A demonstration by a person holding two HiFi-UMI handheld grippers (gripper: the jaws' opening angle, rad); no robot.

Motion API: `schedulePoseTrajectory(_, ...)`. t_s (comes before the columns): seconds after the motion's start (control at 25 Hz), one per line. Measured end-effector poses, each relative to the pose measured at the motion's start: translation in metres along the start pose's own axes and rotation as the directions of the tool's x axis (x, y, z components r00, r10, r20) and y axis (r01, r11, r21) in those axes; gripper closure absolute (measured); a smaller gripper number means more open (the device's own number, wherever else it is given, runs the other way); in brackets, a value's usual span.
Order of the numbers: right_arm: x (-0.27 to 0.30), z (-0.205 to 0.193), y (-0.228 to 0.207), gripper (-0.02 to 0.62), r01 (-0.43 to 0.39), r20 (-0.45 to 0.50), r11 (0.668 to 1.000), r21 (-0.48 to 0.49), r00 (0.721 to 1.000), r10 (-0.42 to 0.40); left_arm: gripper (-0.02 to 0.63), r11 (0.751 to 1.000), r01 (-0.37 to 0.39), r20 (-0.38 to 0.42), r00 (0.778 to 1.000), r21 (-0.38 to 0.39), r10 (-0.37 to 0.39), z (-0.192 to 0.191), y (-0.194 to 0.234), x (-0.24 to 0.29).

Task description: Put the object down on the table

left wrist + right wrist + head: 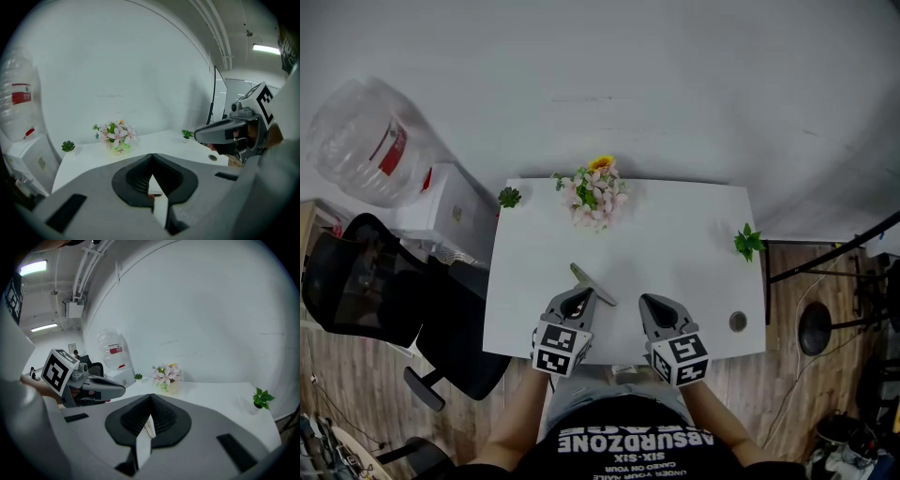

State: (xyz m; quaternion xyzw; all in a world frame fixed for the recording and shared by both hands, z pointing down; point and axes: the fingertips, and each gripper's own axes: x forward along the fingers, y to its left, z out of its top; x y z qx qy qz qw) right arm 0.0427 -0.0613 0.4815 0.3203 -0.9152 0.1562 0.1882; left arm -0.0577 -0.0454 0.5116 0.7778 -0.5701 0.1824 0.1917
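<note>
Where ribbed jaws meet, left gripper clamps a flat grey strip.

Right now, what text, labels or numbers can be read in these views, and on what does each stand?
"ABSURDZONE": on the person's black T-shirt, upside down in the head view.
"SIX-SIX": same shirt.
Shirt's smaller lines: too small to read.
Water bottle's red label: blurred.
Marker cubes: square patterns, no words.

- table: white
- flowers: pink, white, one yellow
- small plants: green
- left gripper, right gripper: grey; marker cubes black-and-white squares
- flat piece: grey
- chair: black
</note>
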Motion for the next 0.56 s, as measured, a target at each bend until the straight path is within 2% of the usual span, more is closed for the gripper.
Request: schedulePoseTrajectory(0.56,-0.016,-0.010,0.005,0.598,-0.030,-0.008,0.999,-0.025,1.000,0.030,0.600,1.000,-0.016,0.020,1.000,-0.020,0.016,0.001,-0.018,-0.010)
